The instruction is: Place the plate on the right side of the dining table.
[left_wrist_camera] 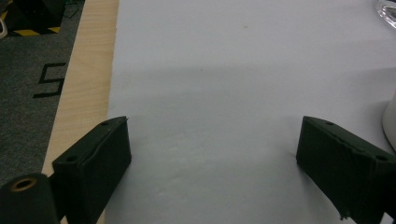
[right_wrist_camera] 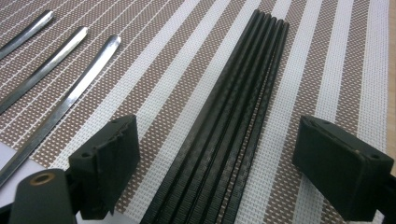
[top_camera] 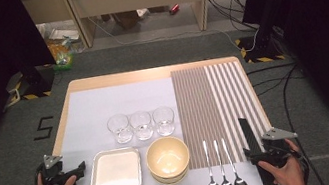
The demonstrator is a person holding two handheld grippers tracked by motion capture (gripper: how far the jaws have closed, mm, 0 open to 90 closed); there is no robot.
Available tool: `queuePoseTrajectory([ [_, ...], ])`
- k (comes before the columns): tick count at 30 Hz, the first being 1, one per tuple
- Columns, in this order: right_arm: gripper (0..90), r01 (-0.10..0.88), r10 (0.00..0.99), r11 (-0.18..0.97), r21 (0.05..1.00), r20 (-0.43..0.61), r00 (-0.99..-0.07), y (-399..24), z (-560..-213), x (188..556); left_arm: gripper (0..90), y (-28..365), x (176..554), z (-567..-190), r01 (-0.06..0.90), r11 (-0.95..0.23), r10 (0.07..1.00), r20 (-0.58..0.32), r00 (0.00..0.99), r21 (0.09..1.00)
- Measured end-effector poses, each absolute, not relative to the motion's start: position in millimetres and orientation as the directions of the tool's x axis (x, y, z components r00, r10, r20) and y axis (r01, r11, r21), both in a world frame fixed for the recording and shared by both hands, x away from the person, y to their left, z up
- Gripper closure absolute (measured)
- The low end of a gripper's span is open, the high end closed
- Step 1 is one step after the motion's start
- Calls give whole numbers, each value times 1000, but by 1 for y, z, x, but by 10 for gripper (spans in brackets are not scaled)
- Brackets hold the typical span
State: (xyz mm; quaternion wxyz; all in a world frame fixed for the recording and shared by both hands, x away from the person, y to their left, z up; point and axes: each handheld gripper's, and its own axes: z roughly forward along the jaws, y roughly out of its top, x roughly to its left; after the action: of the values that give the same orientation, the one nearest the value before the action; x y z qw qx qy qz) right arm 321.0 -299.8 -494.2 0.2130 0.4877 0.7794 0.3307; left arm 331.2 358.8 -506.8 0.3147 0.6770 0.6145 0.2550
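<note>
The right hand-held gripper stands open over the chopsticks: light, stiff, slippery sticks, best pinched mid-length as a bundle. The left hand-held gripper is open, empty.

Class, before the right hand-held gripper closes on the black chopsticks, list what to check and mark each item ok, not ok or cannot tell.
1. Right hand-held gripper jaws open: ok.
2. Black chopsticks lie between its jaws, bundled side by side on the striped mat: ok.
3. Pads not yet pressing the chopsticks: ok.
4. Three spoons lie clear of the chopsticks: ok.
5. Left hand-held gripper open and holding nothing, over bare white table cover: ok.
6. How many chopsticks in the bundle: cannot tell.
</note>
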Motion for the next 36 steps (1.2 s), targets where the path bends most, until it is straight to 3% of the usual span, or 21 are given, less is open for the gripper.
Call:
queuePoseTrajectory([
  [11,148,619,901,305,723,-9,-433,-300,-494,321,93,358,331,-507,671,-49,993,-37,113,739],
  [21,148,619,901,305,724,-9,-434,-300,-494,321,152,368,328,-501,658,19,984,-132,123,753],
  [26,148,620,901,304,723,-8,-433,-300,-494,321,163,366,327,-491,643,16,980,-139,142,766],
  [36,148,619,901,305,724,-8,-434,-300,-494,321,301,349,325,-471,604,-16,963,-150,222,797],
])
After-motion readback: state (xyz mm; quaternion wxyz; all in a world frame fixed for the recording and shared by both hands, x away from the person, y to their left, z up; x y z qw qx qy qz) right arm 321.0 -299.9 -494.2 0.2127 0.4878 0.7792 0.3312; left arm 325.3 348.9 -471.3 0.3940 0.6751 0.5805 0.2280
